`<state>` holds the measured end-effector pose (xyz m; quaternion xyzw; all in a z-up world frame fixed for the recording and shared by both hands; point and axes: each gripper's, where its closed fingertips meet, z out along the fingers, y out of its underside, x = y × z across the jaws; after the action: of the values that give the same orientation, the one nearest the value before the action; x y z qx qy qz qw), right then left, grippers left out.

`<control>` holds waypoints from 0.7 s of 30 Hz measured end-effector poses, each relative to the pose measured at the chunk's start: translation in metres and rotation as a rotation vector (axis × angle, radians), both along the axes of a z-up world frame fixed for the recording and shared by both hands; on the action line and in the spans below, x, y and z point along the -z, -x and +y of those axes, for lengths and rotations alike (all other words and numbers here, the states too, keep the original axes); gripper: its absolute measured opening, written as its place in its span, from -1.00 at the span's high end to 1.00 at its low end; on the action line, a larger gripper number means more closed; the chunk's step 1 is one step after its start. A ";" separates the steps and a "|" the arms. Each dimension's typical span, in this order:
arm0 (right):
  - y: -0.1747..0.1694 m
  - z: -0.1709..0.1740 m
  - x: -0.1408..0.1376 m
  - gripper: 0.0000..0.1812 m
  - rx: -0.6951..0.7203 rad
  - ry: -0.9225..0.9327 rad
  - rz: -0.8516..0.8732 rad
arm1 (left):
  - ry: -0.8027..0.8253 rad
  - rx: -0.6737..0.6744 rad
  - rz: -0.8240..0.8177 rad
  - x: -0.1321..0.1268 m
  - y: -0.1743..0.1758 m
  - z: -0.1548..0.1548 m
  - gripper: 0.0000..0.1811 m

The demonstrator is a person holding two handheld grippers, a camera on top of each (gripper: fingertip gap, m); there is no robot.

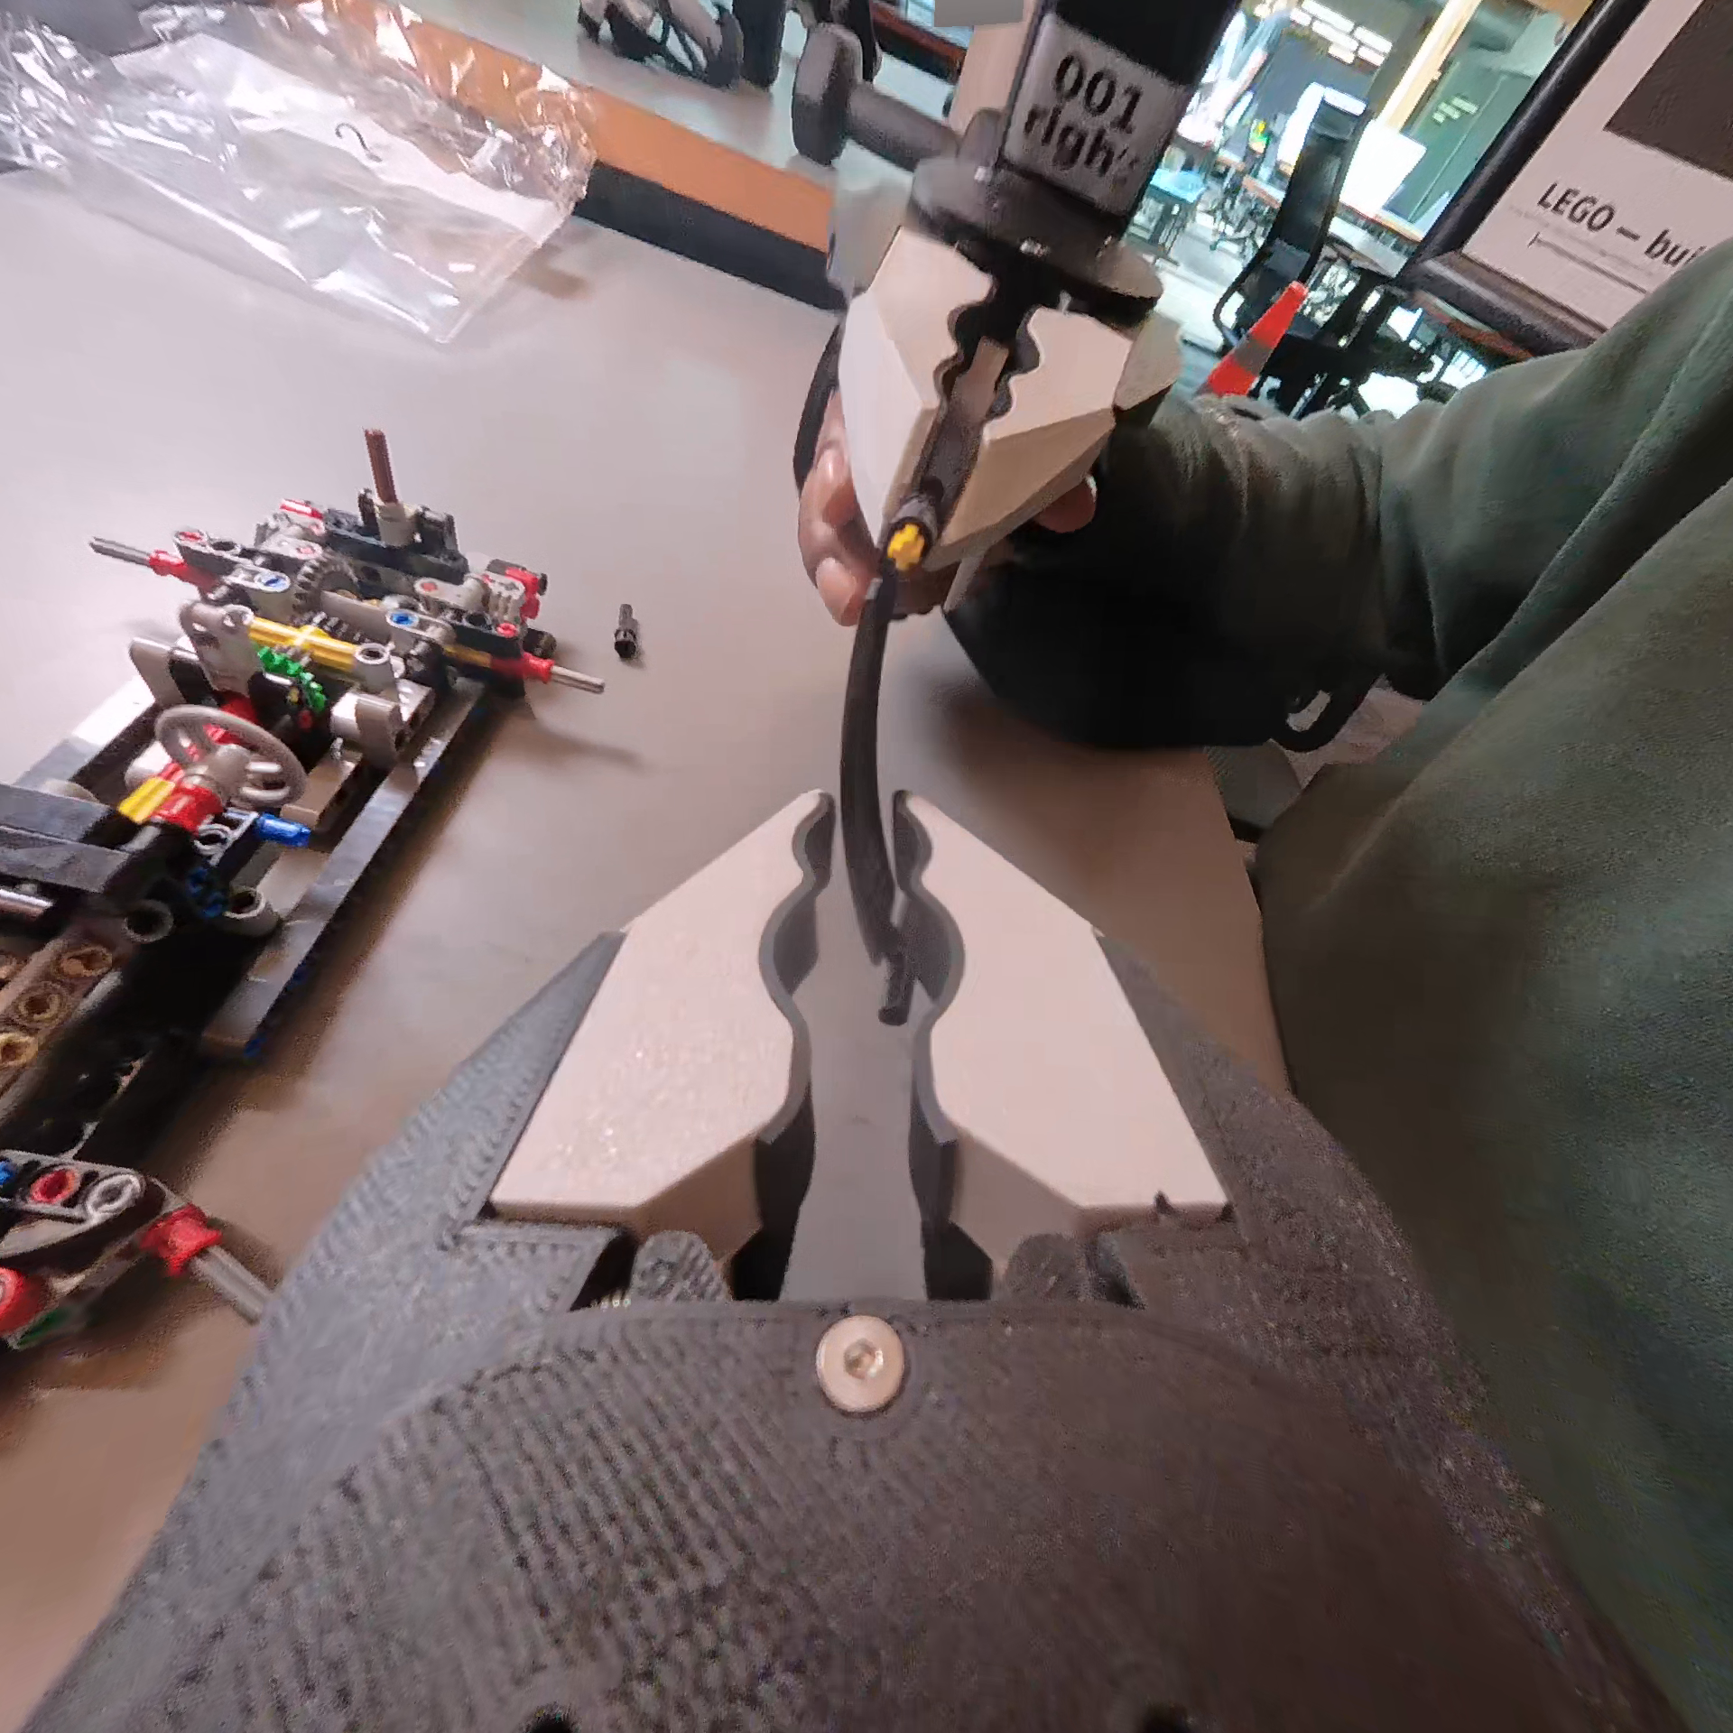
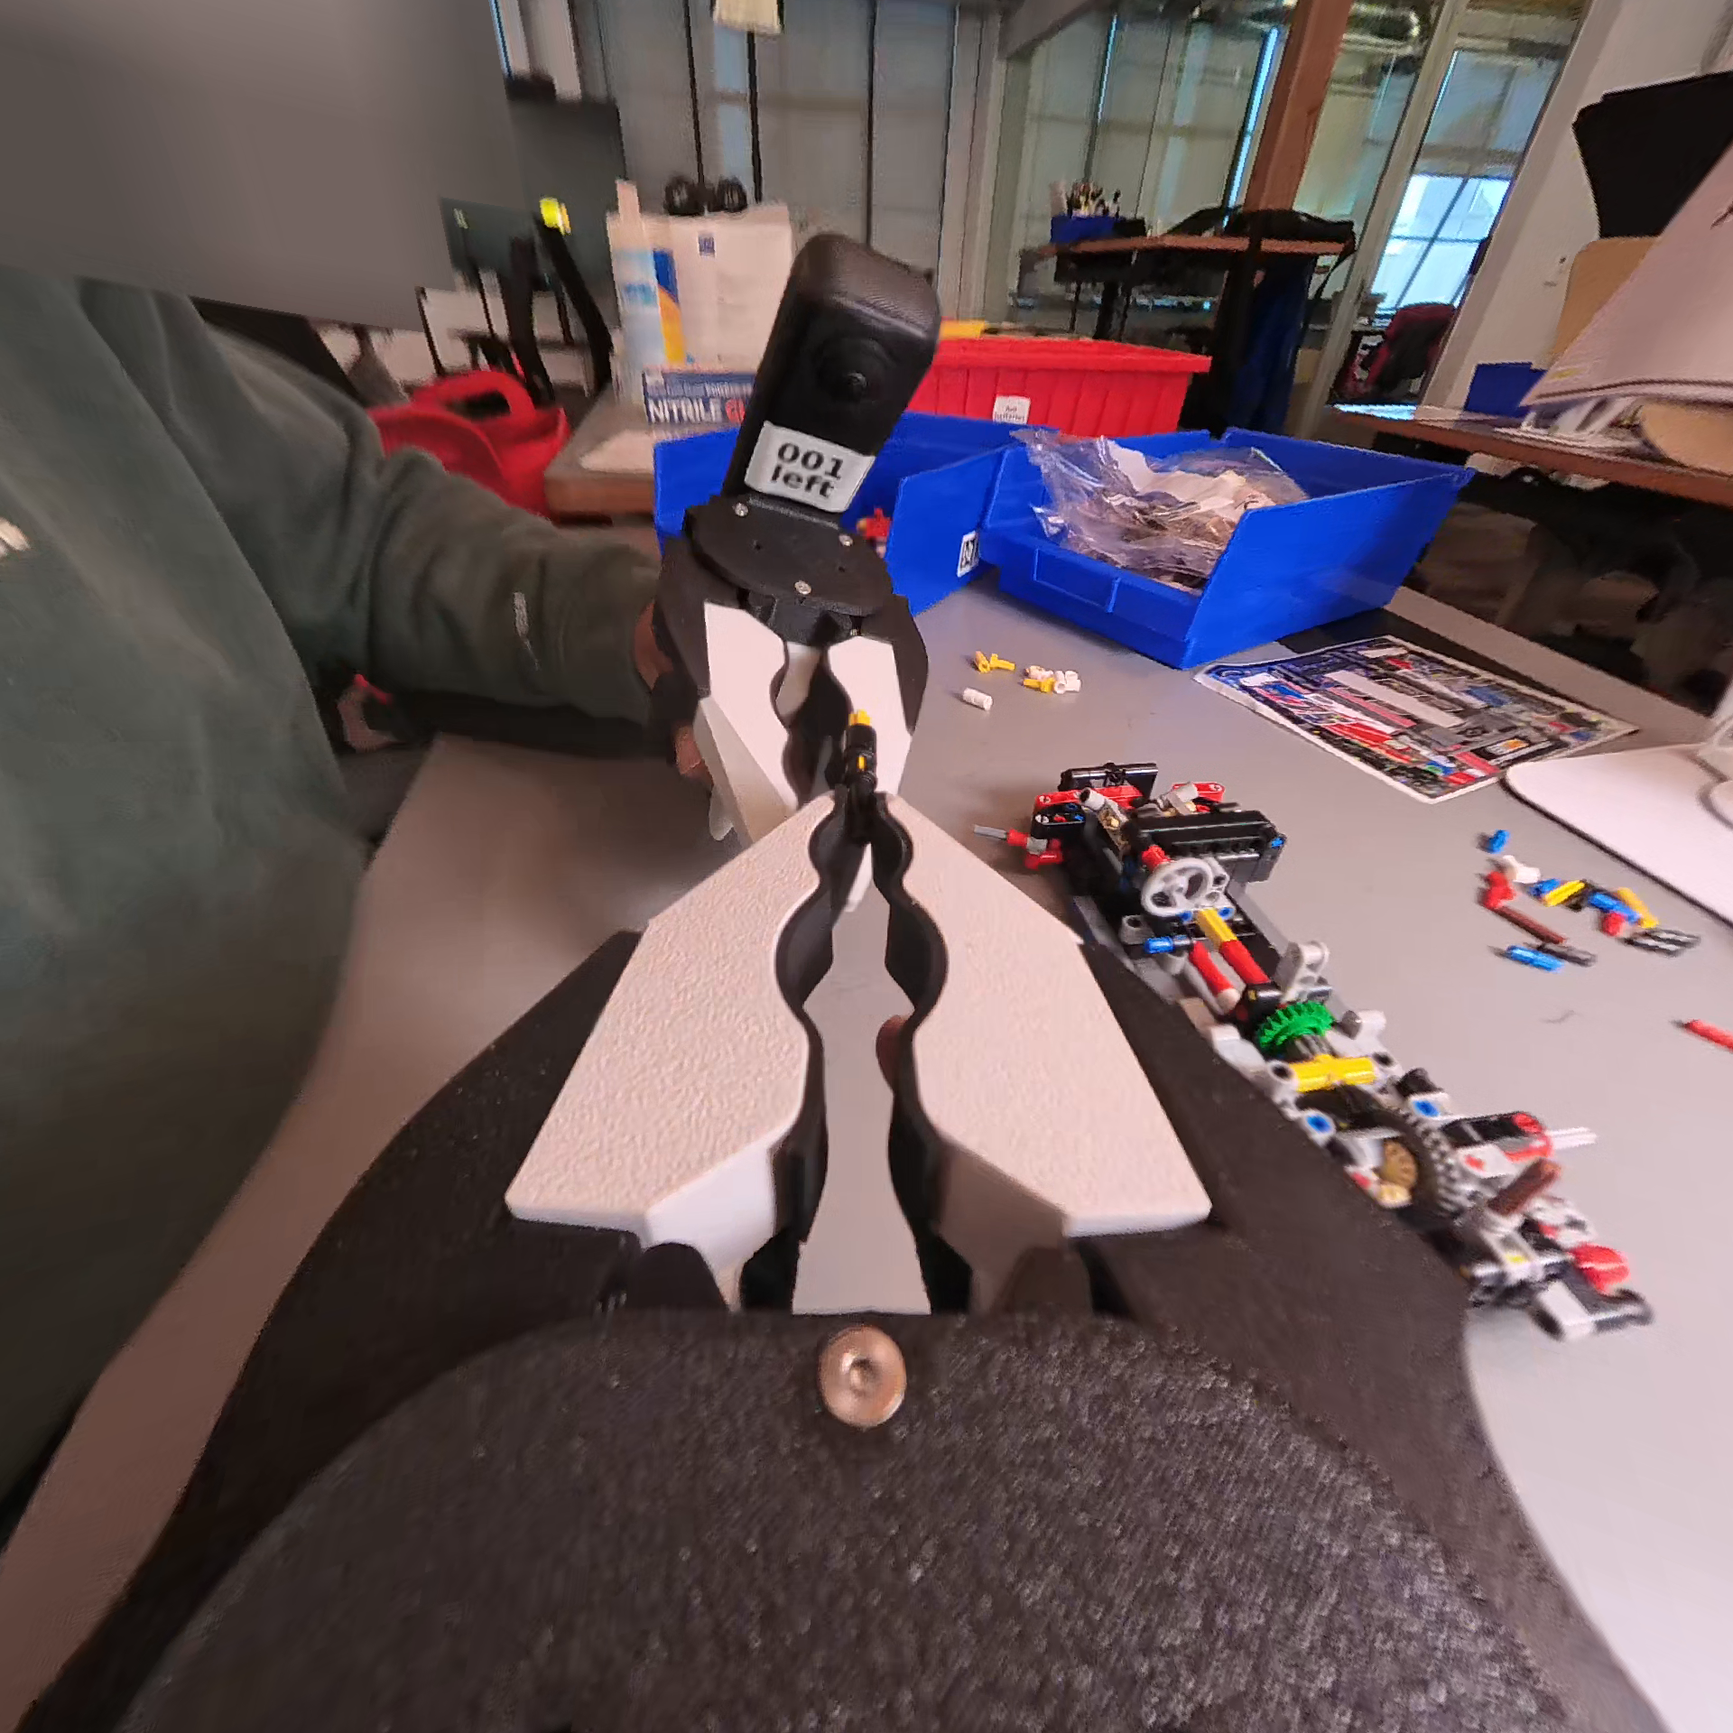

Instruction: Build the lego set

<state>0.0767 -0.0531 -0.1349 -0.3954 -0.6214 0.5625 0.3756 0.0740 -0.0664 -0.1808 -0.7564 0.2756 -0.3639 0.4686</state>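
A thin black flexible hose with a yellow connector at its far end hangs in the air between my two grippers. My left gripper is shut on the near end of the hose. My right gripper faces it and is shut on the connector end. In the right wrist view, my right gripper pinches the black and yellow piece, and the left gripper is just beyond it. The partly built Lego chassis lies on the table to the left; it also shows in the right wrist view.
A small black pin lies beside the chassis. A second subassembly sits at the near left. A clear plastic bag lies behind. Blue bins, an instruction sheet and loose pieces are at the right. Both grippers' tips are roughly 15 centimetres from the small black pin.
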 end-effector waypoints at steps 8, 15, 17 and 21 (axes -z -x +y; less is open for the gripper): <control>-0.010 0.003 -0.022 0.99 -0.056 0.167 0.096 | -0.145 -0.021 -0.118 -0.034 0.008 0.000 0.74; -0.050 0.013 -0.029 0.99 -0.037 0.116 0.081 | -0.139 -0.166 -0.012 -0.026 0.031 0.023 0.84; -0.064 0.019 -0.025 0.99 -0.009 0.108 0.060 | -0.139 -0.166 0.089 -0.018 0.030 0.033 0.85; -0.086 0.031 -0.020 0.99 0.054 0.097 0.045 | -0.129 -0.068 0.300 0.002 0.011 0.056 0.84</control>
<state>0.1624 -0.0225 -0.1144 -0.4172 -0.5739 0.5903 0.3850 0.0627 -0.0105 -0.1824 -0.7795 0.3394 -0.2122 0.4819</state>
